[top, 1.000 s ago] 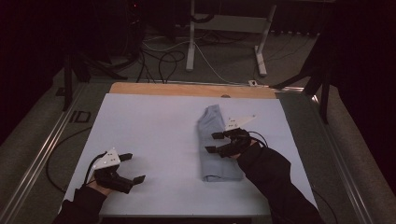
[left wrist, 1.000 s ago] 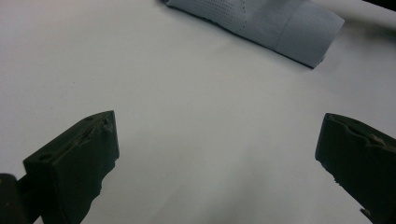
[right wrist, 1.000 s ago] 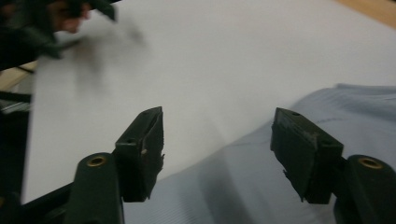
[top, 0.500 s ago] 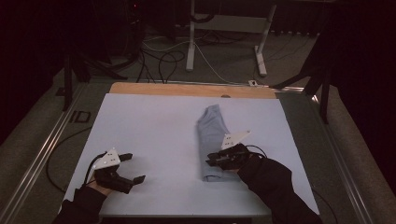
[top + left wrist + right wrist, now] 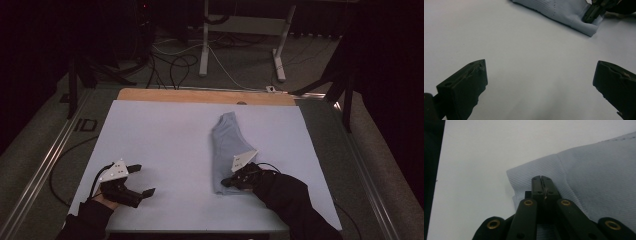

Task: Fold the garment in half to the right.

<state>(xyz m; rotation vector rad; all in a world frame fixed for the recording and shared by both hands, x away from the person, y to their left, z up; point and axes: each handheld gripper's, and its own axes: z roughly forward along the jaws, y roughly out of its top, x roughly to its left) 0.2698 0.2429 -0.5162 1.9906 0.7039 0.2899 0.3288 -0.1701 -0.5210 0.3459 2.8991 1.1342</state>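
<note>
A light blue garment (image 5: 230,145) lies folded into a long strip on the white table cover (image 5: 160,135), right of centre. My right gripper (image 5: 226,181) sits at the garment's near end, its jaws pressed together on the ribbed cloth (image 5: 599,170) close to the corner. The right gripper view has those jaws (image 5: 542,180) shut, with a fold of fabric bunched beside them. My left gripper (image 5: 144,179) rests open at the front left of the cover, nothing between its jaws (image 5: 540,72). Far off in the left gripper view are the garment (image 5: 564,12) and the right gripper (image 5: 587,18).
A wooden strip (image 5: 205,96) runs along the table's far edge. Metal rails (image 5: 45,165) flank the cover on both sides. Beyond the table, cables (image 5: 170,65) and a white stand's legs (image 5: 205,45) lie on the dark floor.
My right gripper has drawn back along the garment to its near end and gone from open to shut there. The left gripper has stayed put.
</note>
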